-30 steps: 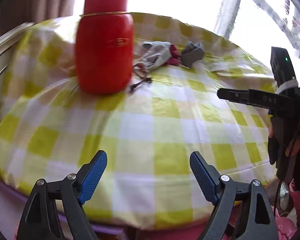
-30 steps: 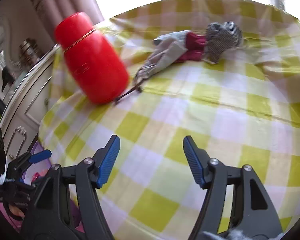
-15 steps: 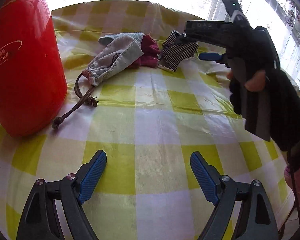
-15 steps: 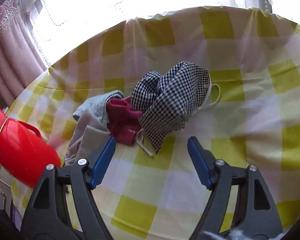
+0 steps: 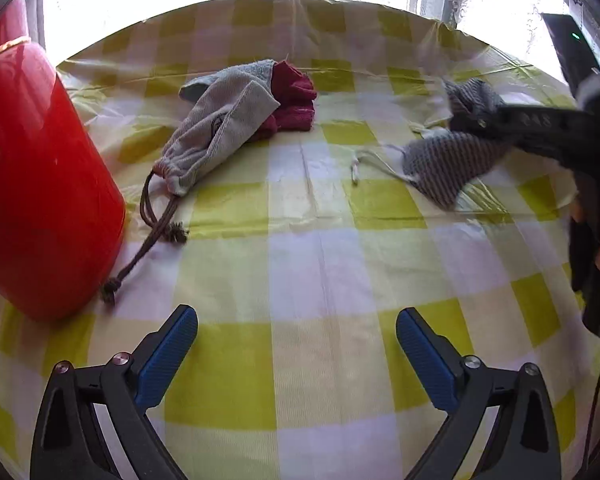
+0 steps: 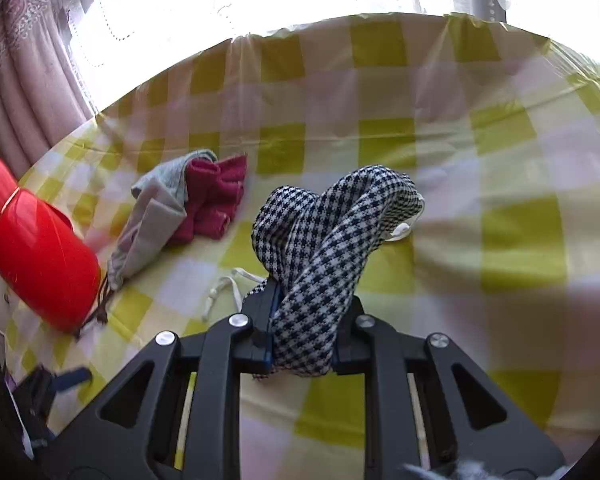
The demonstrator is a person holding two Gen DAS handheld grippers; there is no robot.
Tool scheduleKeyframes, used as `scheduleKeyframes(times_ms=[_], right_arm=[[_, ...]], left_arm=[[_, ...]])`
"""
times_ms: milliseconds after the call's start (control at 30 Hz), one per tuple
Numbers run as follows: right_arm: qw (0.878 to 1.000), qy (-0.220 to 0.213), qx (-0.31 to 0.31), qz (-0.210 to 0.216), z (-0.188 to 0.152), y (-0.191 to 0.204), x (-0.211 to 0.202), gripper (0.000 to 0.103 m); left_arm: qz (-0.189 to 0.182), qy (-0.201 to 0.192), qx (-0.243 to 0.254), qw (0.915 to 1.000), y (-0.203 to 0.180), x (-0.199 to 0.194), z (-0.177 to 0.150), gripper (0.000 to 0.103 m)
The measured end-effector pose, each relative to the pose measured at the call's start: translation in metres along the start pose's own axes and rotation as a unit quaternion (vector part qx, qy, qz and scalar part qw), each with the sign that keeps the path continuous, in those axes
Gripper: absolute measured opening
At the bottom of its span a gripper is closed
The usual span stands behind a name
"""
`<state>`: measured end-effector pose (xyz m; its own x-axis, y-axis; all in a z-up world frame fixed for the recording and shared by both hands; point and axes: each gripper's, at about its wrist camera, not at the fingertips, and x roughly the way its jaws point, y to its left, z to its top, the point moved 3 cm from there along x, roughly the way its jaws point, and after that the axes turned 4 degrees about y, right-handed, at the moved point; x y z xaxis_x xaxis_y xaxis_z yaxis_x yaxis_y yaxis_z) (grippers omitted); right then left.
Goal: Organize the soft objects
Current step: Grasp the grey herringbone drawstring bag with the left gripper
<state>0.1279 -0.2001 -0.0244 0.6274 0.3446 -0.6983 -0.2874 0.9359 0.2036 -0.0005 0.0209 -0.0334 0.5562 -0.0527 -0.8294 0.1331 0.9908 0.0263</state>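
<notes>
- Since half a second ago, the right gripper (image 6: pixel 302 340) has been closed on the checked cloth (image 6: pixel 332 240); at that time its jaws stood wide apart in front of the cloth, which lay against the red cloth (image 6: pixel 214 204).
- The checked cloth is now pinched between the narrow jaws and has been drawn away from the pile, so that a bare stretch of the yellow checked tablecloth (image 5: pixel 300 240) lies between it and the red cloth.
- From this it may be judged that one soft item has been separated for sorting, while the grey drawstring bag (image 5: pixel 216 128) and the red cloth are left touching, yet to be dealt with.
- The left gripper (image 5: pixel 296 356) is held wide open above the tablecloth, with nothing between its blue pads (image 5: pixel 166 356).
- In the left wrist view the bag's cord (image 5: pixel 148 232) is shown running up to the foot of the red flask (image 5: pixel 40 184); the clamped cloth is seen there only blurred, behind the right gripper's body.
- In the right wrist view the grip itself is shown plainly, with the cloth rising from the jaws in a loop and a white string (image 6: pixel 224 288) trailing onto the tablecloth; whether the cloth is fully lifted cannot be told.
</notes>
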Motion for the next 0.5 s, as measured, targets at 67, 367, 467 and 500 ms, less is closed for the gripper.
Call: scheduleKeyframes(times_ms=[67, 367, 467, 500], right_arm=[[1.000, 0.008, -0.001, -0.001, -0.026, -0.007, -0.011, 0.023], [1.000, 0.015, 0.012, 0.007, -0.054, -0.012, -0.014, 0.023], [0.999, 0.019, 0.027, 0.018, -0.052, -0.015, -0.009, 0.023], [0.999, 0.018, 0.030, 0.020, -0.052, -0.016, -0.009, 0.023]], left_arm=[[0.043, -0.019, 0.014, 0.9988, -0.001, 0.007, 0.027, 0.101], [0.178, 0.011, 0.027, 0.9835, 0.029, 0.087, 0.131, 0.101], [0.084, 0.045, -0.054, 0.9940, 0.055, 0.093, 0.124, 0.081], [0.047, 0.046, -0.077, 0.9949, 0.057, 0.087, 0.117, 0.068]])
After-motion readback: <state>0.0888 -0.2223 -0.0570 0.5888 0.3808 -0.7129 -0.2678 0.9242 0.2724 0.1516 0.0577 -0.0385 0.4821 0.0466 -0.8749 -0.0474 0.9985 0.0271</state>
